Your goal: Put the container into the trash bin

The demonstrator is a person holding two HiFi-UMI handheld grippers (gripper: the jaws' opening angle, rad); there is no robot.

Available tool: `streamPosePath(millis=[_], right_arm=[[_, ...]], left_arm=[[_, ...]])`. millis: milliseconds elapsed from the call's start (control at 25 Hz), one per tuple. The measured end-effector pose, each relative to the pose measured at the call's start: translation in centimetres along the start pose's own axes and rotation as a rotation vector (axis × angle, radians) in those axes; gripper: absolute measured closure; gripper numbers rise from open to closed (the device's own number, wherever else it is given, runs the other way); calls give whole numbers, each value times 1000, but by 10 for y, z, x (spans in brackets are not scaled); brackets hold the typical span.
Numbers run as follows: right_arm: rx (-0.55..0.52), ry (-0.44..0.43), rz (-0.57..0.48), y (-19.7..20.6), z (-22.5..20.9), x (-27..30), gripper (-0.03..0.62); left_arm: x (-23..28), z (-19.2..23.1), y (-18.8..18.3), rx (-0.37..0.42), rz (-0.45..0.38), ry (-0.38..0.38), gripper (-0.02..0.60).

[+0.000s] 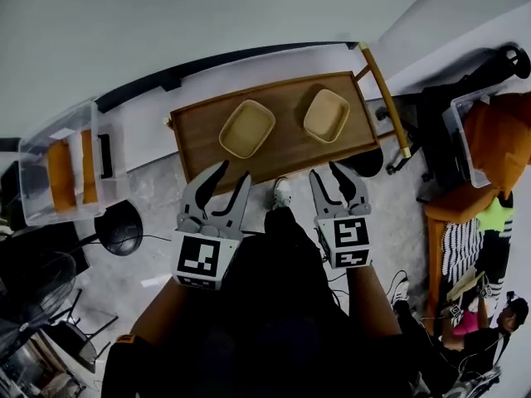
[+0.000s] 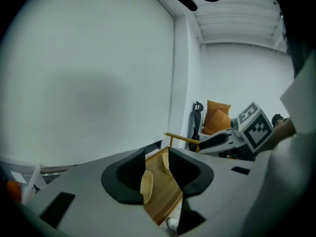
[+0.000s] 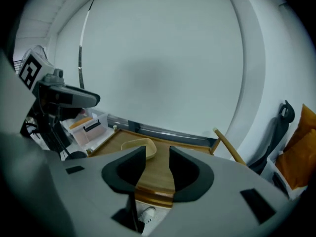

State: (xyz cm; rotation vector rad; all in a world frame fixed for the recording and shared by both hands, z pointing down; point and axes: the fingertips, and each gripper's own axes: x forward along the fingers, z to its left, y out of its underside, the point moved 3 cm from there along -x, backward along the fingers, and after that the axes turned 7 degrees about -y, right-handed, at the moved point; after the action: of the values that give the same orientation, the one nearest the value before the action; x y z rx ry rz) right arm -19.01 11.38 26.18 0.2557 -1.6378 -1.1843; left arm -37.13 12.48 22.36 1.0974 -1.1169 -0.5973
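Observation:
Two shallow tan containers lie on a wooden cart top: the left container and the right container. My left gripper is open just short of the cart's near edge, in line with the left container, which shows between its empty jaws in the left gripper view. My right gripper is open too, below the right container, nothing between its jaws. In the right gripper view the left container lies beyond the right gripper. I cannot tell which object is the trash bin.
The cart has a wooden handle bar on its right side. A clear storage box and a round black object stand on the floor at the left. Orange cushions and a clear bin crowd the right. A white shoe shows under the cart's edge.

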Motion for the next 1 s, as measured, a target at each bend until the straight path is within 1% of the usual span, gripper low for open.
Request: streamPosePath(millis=[200,360,480,680,800,1000], right_arm=[[-81,-93,108,18,-42,43,421],[-165,-153,215,36,-71,74,421],[-239,-206,289,50,-86,97,419],[-350,-302,393,73,-98,132,421],[-406,-351,450,86,-98,148,425],[-479,-375,537,108,-95,171,442]], left_arm=[[49,-3,-3,-24,41,-82,439],[79,-7,8,-47,107,-146,439],[99,-10,16,-49,152,-174,439],[128,-16,28,-16,197,-230,437],[140,-20,40,-11,220,-256,437],[152,-20,55,-5,253,-283,437]])
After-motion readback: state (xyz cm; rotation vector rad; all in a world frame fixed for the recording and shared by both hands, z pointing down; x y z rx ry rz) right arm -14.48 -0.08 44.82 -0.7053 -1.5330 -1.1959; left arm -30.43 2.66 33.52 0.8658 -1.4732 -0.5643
